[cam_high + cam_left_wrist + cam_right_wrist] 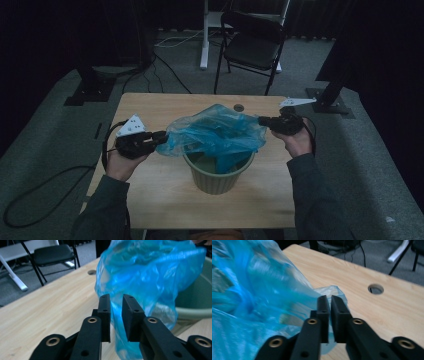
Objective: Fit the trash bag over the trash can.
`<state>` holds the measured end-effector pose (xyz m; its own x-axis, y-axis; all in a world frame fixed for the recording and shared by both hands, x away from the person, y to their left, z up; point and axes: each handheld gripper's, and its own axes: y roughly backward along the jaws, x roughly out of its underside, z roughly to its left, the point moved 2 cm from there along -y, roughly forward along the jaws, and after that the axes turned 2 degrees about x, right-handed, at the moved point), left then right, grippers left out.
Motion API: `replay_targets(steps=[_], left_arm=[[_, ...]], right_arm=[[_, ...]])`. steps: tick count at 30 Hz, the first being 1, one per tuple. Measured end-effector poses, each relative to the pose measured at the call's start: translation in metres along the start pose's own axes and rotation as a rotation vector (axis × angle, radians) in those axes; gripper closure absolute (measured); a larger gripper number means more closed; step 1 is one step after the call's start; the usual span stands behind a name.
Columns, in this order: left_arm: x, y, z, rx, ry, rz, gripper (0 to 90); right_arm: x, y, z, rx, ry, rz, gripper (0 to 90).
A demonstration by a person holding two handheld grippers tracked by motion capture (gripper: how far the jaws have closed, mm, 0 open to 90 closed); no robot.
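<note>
The left gripper (159,136) and right gripper (264,120) each pinch an edge of the blue bag (215,132), stretching it above the green bin (218,175) on the desk (150,105), seemingly lining it; next, the mouth must lower around the rim.

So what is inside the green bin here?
Part of the blue plastic bag hangs down into the green bin, while each gripper pinches an edge outside it. The bag covers the bin's bottom, so anything else inside cannot be seen.

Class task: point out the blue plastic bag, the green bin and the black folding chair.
blue plastic bag (215,131): high view, crumpled middle.
green bin (218,181): high view, front wall.
black folding chair (251,49): high view, seat.
</note>
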<state>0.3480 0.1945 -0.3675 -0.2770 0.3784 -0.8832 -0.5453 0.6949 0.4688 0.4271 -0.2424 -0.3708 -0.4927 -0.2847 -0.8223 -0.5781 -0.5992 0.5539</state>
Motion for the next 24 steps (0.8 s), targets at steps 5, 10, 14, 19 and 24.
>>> replay_targets(steps=[5,10,14,19,24], left_arm=[[-0.007,0.003,0.0,-0.001,0.0,-0.026,72.1],[-0.013,-0.002,-0.003,0.01,-0.006,-0.02,70.6],[-0.017,-0.008,-0.005,0.018,-0.012,-0.016,70.2],[-0.025,-0.013,-0.006,0.015,-0.011,-0.012,70.2],[-0.028,-0.019,-0.004,0.003,0.002,0.005,70.3]], right_arm=[[-0.009,0.013,0.012,-0.011,0.043,-0.054,73.9],[-0.011,0.026,0.02,-0.008,0.076,-0.084,69.2],[-0.011,0.036,0.022,0.009,0.083,-0.109,66.3],[-0.01,0.045,0.022,0.019,0.085,-0.129,64.8],[-0.008,0.049,0.03,-0.009,0.102,-0.128,67.6]])
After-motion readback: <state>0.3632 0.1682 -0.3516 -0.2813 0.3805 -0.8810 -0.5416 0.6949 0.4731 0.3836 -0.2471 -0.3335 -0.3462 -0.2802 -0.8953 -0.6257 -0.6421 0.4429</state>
